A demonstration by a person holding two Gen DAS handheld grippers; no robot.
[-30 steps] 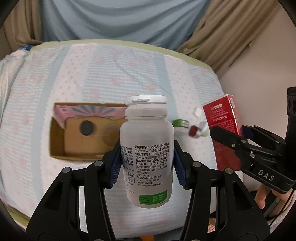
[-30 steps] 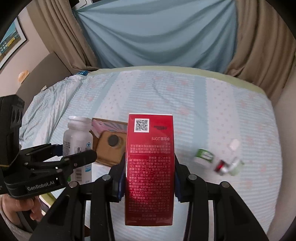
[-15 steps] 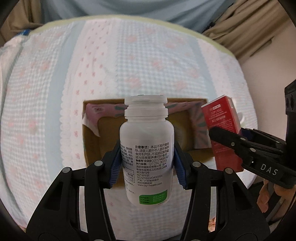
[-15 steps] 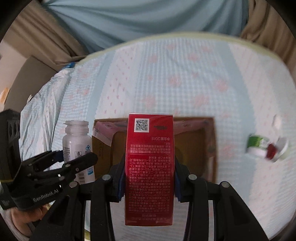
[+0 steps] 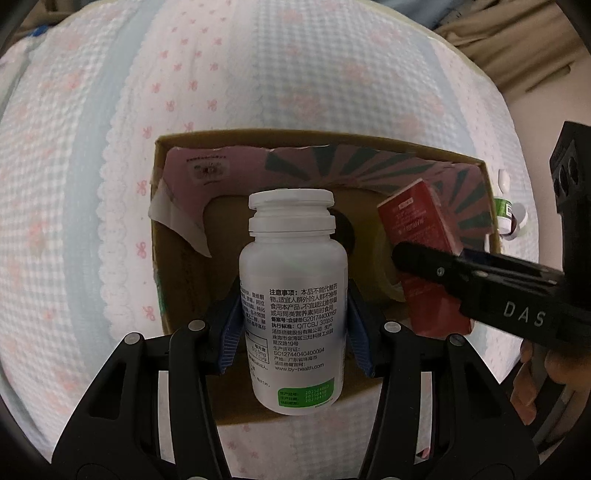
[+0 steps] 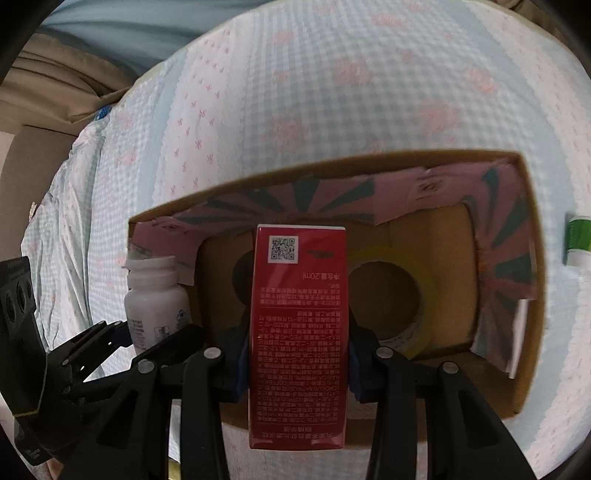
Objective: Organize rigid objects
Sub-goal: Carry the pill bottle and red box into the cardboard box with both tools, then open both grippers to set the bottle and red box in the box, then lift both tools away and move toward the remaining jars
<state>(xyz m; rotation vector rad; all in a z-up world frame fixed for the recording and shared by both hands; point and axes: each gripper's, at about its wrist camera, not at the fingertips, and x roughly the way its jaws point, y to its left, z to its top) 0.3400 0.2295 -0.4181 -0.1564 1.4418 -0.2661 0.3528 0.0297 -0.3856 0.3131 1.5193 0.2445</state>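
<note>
While tongs pinch white bottle point(image 5: 293, 295) and red carton point(image 6: 298, 321), cardboard box point(image 6: 332, 166) holds tape roll point(image 6: 410, 295).

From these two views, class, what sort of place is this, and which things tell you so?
Most likely a bedroom: the work surface is a bed with a pink-dotted quilted bedspread, and curtains hang behind it. A cardboard box sits on the bed.

On the white bottle point(image 5: 293, 295) we read "www.by-health.com", "Q/TCBJ 3035S" and "SC12744040400094" among Chinese print. The right hand-held gripper point(image 5: 436, 258) carries the letters "DAS". On the red box point(image 6: 298, 317) we see a QR code and, upside down, "20ml"; its smaller print we cannot read.
</note>
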